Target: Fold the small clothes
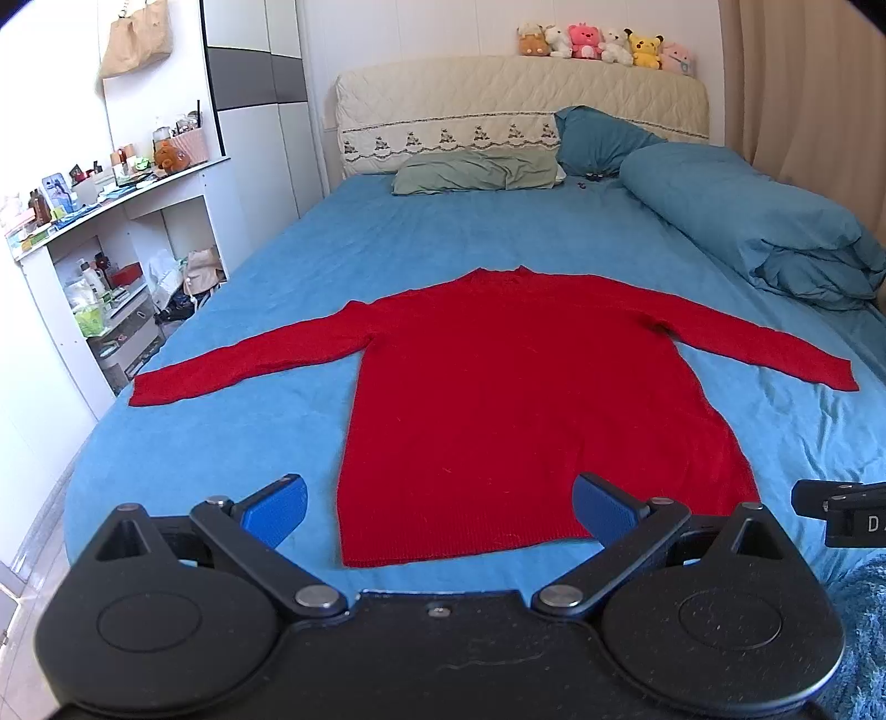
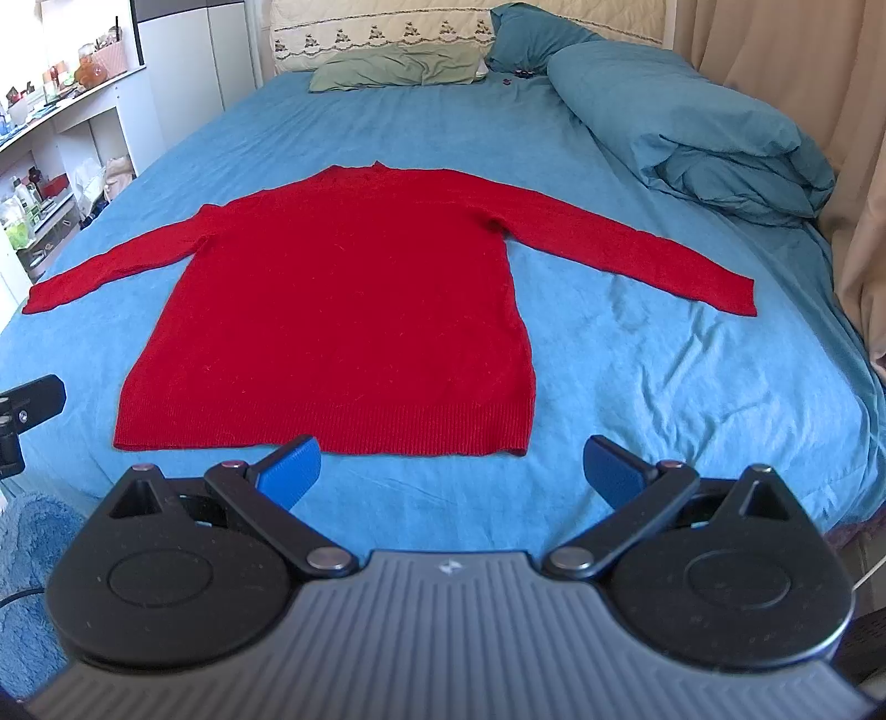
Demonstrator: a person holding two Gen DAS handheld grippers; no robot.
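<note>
Holding both grippers above the foot of the bed (image 1: 310,232), I see the red sweater (image 1: 515,399) laid flat on the blue sheet, collar toward the headboard, both sleeves stretched out to the sides, ribbed hem nearest me. Left gripper (image 1: 437,507) stands spread wide, nothing between its blue pads (image 1: 277,512); the hem's left corner lies in the gap beyond them, untouched as far as I can tell. Right gripper (image 2: 451,471) is likewise spread and empty, its pads just short of the hem's right part. Left view alone gives me the row of plush toys (image 1: 606,47) on top of the cream headboard (image 1: 520,105), a tan bag (image 1: 135,39) hanging on the wall, and a sliver of the other gripper's body at the right edge. Right view alone shows the sweater's hem whole, corner to corner, the beige curtain (image 2: 775,83) running along the bed's right side, and a fluffy blue rug (image 2: 27,581) low on the left. Both views share the green pillow (image 2: 398,69), the folded teal duvet (image 2: 692,133) and the cluttered white shelves (image 1: 111,266).
</note>
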